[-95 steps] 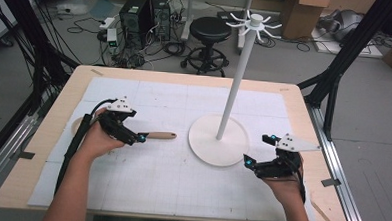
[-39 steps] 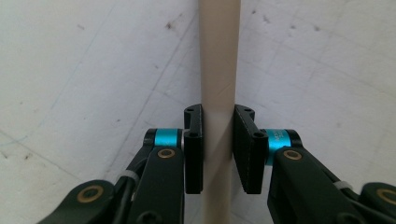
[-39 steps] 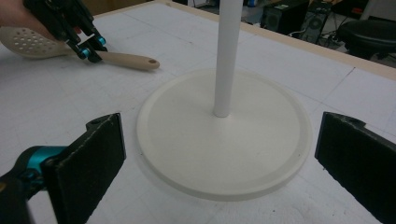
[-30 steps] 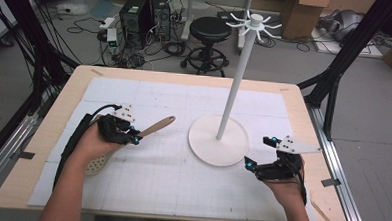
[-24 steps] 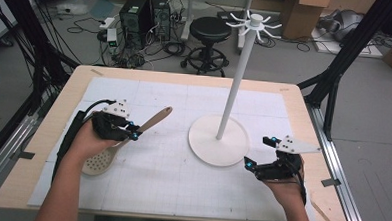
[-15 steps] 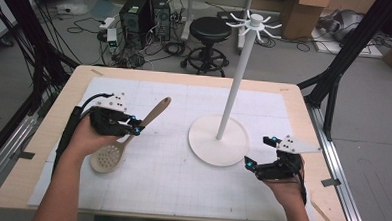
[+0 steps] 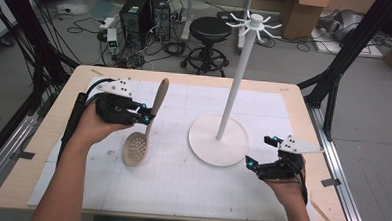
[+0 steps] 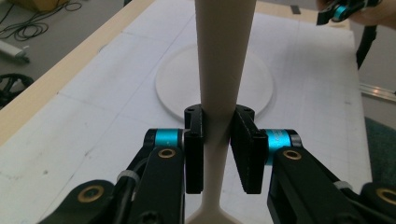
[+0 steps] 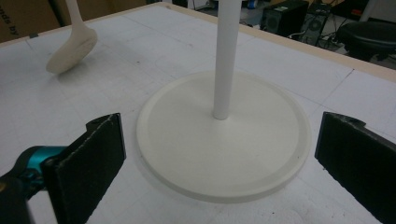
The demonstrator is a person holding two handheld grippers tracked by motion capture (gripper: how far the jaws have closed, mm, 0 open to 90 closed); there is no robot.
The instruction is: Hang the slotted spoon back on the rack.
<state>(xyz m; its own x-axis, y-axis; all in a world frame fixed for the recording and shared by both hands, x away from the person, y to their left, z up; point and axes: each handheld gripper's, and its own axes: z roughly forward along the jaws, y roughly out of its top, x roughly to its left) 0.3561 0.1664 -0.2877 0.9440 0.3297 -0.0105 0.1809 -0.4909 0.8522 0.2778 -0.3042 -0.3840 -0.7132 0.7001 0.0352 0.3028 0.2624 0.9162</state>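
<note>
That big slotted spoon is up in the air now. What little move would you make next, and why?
Probably carry it a little higher toward the stand. The left gripper is shut on the slotted spoon at its handle, bowl hanging low off the table, while the hooks sit far above. The right gripper waits open beside the base.

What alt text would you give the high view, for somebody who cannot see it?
At a table, a person's left gripper grips the handle of a beige slotted spoon, tilted with its perforated bowl hanging low above the white mat. The right gripper, jaws open, waits beside the round base of a tall white hook stand.
</note>
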